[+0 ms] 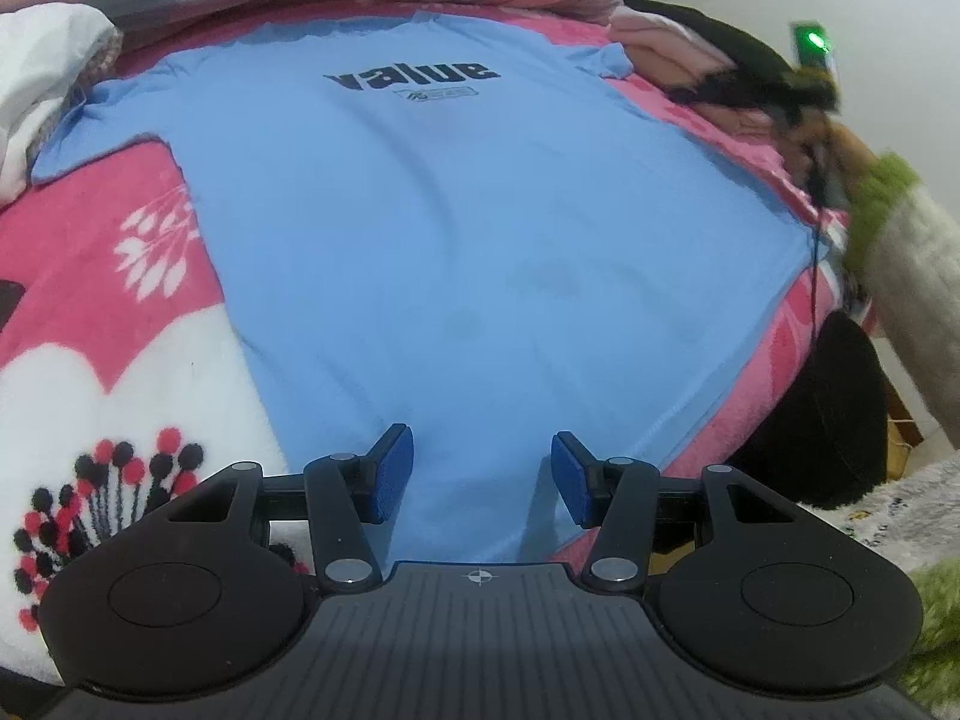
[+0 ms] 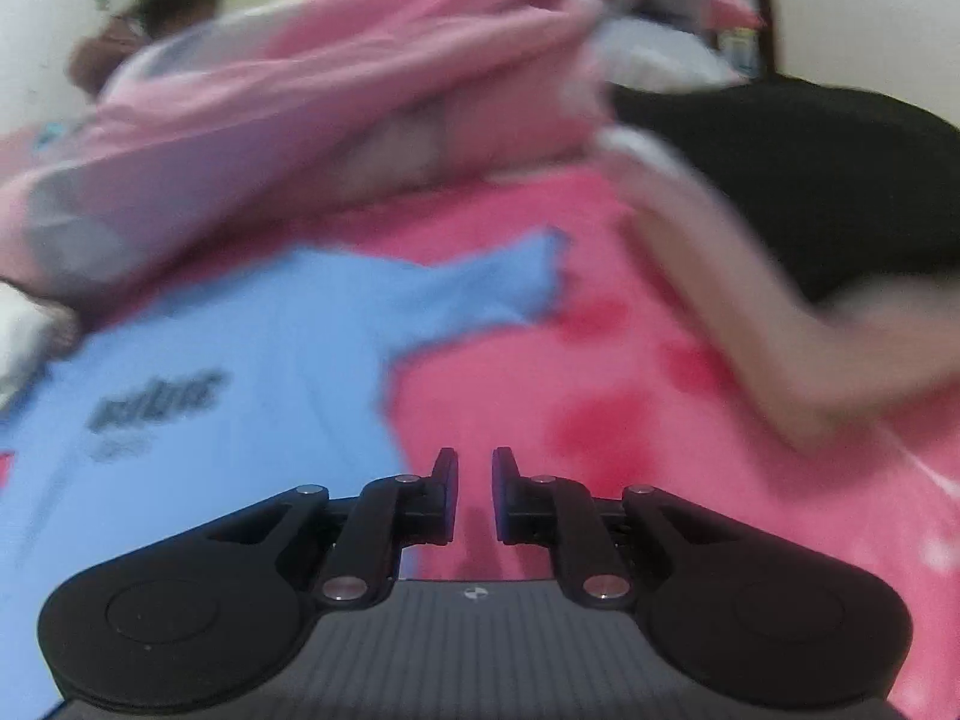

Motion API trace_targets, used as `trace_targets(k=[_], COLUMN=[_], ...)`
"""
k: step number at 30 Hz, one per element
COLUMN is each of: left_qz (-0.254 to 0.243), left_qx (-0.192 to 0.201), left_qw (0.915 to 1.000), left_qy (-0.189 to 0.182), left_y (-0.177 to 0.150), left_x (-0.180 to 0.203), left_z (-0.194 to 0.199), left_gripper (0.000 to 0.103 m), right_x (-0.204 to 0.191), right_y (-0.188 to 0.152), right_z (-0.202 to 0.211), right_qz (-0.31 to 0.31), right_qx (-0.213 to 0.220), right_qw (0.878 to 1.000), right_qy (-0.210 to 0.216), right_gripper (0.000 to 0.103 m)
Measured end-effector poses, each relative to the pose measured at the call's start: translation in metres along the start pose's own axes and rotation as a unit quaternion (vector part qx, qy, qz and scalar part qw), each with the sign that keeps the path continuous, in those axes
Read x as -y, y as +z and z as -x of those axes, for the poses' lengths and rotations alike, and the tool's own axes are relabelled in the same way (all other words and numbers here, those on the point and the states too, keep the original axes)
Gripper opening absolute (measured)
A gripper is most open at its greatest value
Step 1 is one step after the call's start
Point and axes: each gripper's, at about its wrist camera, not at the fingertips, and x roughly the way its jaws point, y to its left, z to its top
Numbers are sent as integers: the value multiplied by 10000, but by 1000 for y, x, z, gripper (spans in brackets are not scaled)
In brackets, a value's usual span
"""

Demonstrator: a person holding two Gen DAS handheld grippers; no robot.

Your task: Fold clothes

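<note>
Left claw agape, level over flat blue T-shirt hem

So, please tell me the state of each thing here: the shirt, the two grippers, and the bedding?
blue T-shirt: spread flat, print side up, unfolded
left gripper: open, over the shirt's hem, empty
right gripper: jaws nearly closed, a narrow gap, empty
pink blanket: spread under the shirt
pink quilt: bunched up behind the shirt

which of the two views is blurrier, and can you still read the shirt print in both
Right wrist view is blurrier: the blue shirt print smears unreadable there. Left wrist view is sharper, "value" reads clearly on the shirt; only its right edge streaks, fisheye bending the blanket.
</note>
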Motion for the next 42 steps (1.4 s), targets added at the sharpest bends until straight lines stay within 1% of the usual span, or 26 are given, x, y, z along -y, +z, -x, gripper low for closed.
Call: trace_targets(k=[3, 7, 9, 12, 13, 21, 24, 27, 29, 31, 33, 35, 37, 39, 40, 41, 42], left_qz=[-23, -100, -83, -69, -78, -57, -112, -239, -265, -223, -179, -55, 70, 204, 243, 179, 76], left_qx=[6, -17, -41, -48, -45, -30, -51, 147, 212, 116, -34, -139, -214, -66, 21, 150, 260], left_qw=[10000, 9999, 9999, 9998, 9998, 9992, 9992, 9992, 9989, 9989, 9988, 9984, 9977, 9972, 9970, 9974, 9978], left_qy=[59, 10, -70, -161, -183, -401, -389, -296, -330, -403, -457, -550, -641, -717, -737, -687, -610], left_y=[-1, -2, -2, -2, -2, -13, -12, -9, -8, -11, -18, -24, -29, -23, -19, -15, -11], left_x=[4, 3, -1, -3, -3, -8, -9, -5, -1, 0, 0, -4, -8, -14, -16, -15, -12], left_z=[0, 0, 1, 1, 1, 8, 14, 19, 18, 14, 12, 16, 21, 31, 37, 41, 42], left_gripper=[51, 51, 51, 51, 51, 51, 51, 51, 51, 51, 51, 51, 51, 51, 51, 51, 51], right_x=[-29, -14, -6, 7, 10, -15, -25, -34, -41, -52, -44, -28, -28, -28, -38, -48, -60], right_y=[17, 17, 18, 18, 9, -44, -64, -84, -97, -107, -133, -157, -158, -159, -150, -141, -130], right_z=[-48, -34, -26, -15, -4, 74, 103, 132, 151, 131, 128, 162, 181, 199, 201, 203, 199], right_qz=[135, -119, -248, -442, -381, -42, 84, 211, 295, 576, 699, 316, 240, 171, 297, 431, 519], right_qx=[-263, -207, -177, -131, -223, -116, -74, -32, -4, -292, -632, -429, -665, -912, -770, -615, -390], right_qw=[9980, 9991, 9993, 9989, 9986, 9999, 9999, 9996, 9992, 9968, 9927, 9960, 9935, 9900, 9912, 9921, 9948], right_qy=[563, 347, 234, 64, 297, 13, -98, -210, -284, -471, -752, -719, -889, -1063, -1036, -1003, -782], right_gripper=[11, 9, 11, 11, 11, 11, 12, 12, 12, 12, 12, 12, 12, 12, 13, 13, 13])
